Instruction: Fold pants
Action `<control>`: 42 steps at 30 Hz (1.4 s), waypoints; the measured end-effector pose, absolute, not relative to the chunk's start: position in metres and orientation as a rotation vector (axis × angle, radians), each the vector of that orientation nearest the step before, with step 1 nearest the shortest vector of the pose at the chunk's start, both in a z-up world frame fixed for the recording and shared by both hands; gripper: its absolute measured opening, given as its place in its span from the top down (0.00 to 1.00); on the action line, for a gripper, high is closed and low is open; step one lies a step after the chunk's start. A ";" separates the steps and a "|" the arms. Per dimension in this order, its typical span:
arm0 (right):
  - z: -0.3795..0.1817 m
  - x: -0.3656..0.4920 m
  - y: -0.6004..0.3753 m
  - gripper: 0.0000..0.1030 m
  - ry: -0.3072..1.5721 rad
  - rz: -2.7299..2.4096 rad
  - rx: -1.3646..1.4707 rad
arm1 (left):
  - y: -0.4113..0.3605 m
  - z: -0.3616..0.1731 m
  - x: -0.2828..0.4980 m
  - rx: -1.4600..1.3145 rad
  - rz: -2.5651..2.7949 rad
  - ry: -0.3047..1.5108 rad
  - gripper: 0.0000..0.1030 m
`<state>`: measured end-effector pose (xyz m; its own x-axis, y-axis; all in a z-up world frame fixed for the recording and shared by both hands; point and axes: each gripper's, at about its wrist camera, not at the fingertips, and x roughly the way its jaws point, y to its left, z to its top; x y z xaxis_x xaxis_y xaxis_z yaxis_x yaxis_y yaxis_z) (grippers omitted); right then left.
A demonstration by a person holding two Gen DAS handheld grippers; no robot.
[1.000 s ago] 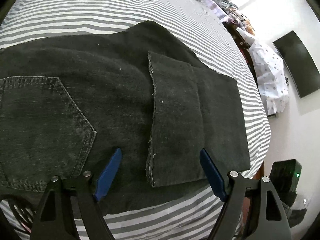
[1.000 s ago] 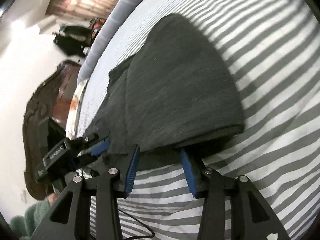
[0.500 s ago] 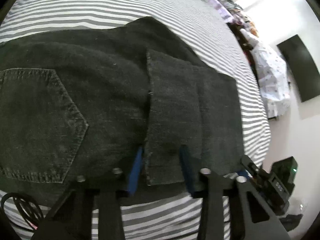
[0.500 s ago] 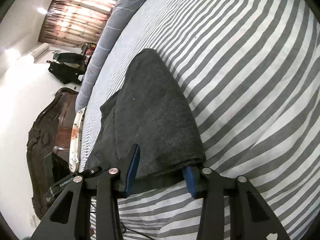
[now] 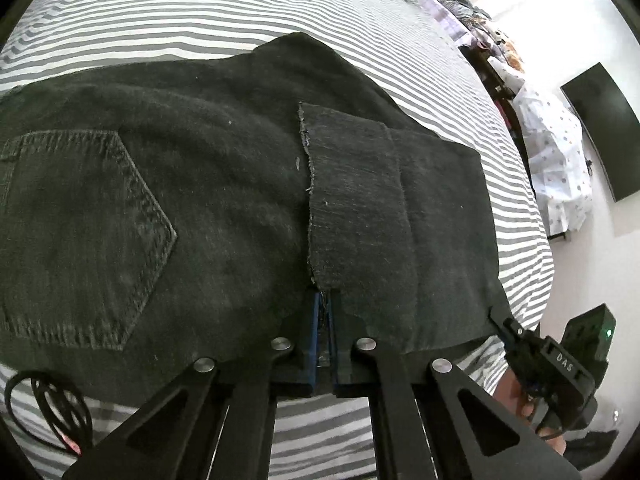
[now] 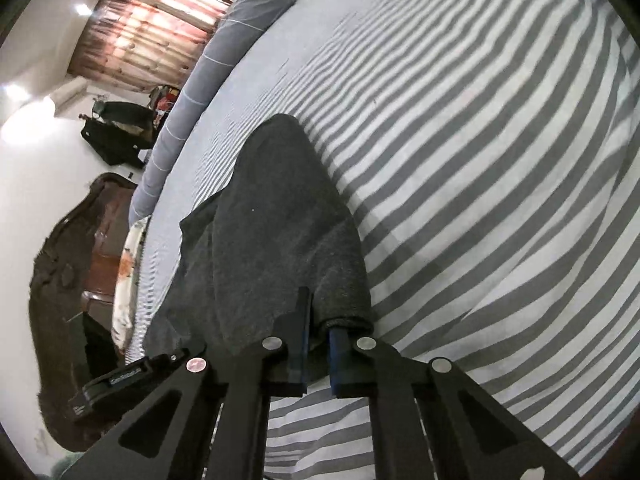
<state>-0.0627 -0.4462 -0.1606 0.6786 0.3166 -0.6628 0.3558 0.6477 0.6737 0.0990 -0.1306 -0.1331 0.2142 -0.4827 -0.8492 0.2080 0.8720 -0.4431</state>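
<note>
Dark grey denim pants lie folded on the striped bed, back pocket at the left, leg ends laid over the seat. My left gripper is shut on the near edge of the pants, right at the frayed hem of the folded-over leg. In the right wrist view the pants run away from me, and my right gripper is shut on their near right fold, cloth bunched between the blue pads. The right gripper also shows in the left wrist view, at the pants' right corner.
The grey-and-white striped bedsheet spreads all around the pants. A grey pillow lies at the far end. A wooden headboard and a dark wall screen flank the bed. A black cable loops at the near left.
Both grippers went from open around the near edge of the pants to shut on the cloth. The right gripper slid along the edge toward the right fold.
</note>
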 end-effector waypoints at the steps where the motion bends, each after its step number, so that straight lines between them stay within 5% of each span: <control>1: -0.161 -0.063 -0.447 0.94 0.857 -0.030 0.889 | -0.131 -0.133 0.096 -0.251 -0.484 1.268 0.96; 11: -0.180 -0.057 -0.450 0.93 0.931 -0.059 0.883 | -0.139 -0.143 0.097 -0.177 -0.465 1.275 0.95; 19: -0.154 -0.061 -0.433 0.74 0.999 -0.049 0.752 | -0.128 -0.128 0.094 -0.171 -0.460 1.251 0.90; 29: -0.108 -0.050 -0.421 0.74 0.967 -0.029 0.508 | -0.143 -0.089 0.091 -0.079 -0.525 1.049 0.69; 42: -0.112 0.066 -0.427 0.73 0.993 -0.068 0.315 | -0.176 -0.127 0.131 0.020 -0.463 1.129 0.69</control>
<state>0.0660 -0.4266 -0.1122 0.5481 0.0865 -0.8319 0.1988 0.9527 0.2300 0.1311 -0.1765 -0.1273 0.3433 -0.3466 -0.8729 0.3666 0.9051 -0.2152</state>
